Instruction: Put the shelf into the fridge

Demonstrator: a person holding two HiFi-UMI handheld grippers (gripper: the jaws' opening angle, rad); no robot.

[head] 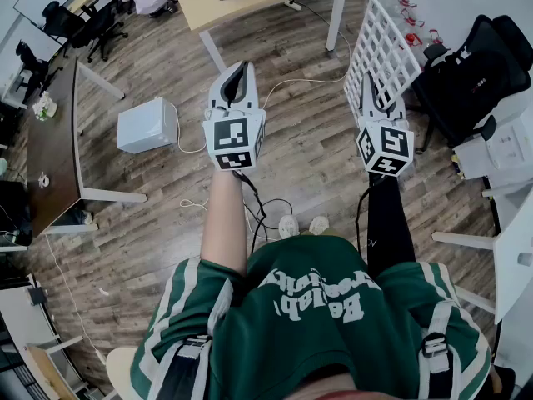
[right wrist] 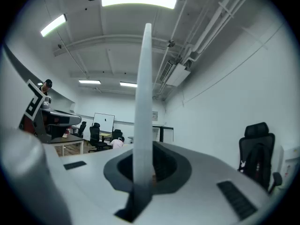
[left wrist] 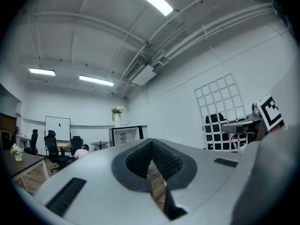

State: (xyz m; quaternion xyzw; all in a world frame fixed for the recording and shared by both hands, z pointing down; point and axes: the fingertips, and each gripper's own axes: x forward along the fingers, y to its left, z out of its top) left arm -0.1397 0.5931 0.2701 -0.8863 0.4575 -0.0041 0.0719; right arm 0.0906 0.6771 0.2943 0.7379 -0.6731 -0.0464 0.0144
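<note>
Both arms are reaching out level over the wood floor (head: 308, 165). My right hand-held gripper (head: 380, 90) is clamping the white wire shelf (head: 379, 40), with its jaws nearly together and pinching the shelf's edge. The shelf is standing upright in the grip. In the right gripper view it is showing edge-on as a thin white strip rising straight up between the jaws. In the head view it is sticking out past the hand-held gripper, near a black office chair (head: 475, 73) on the right.

My left hand-held gripper (head: 239, 72) is sitting fully closed, its pads meeting and nothing between them.

The fridge (head: 147, 125), a small white box, is sitting on the floor to the left of my left hand-held gripper, well apart from the shelf. I cannot tell whether its door is open.
</note>
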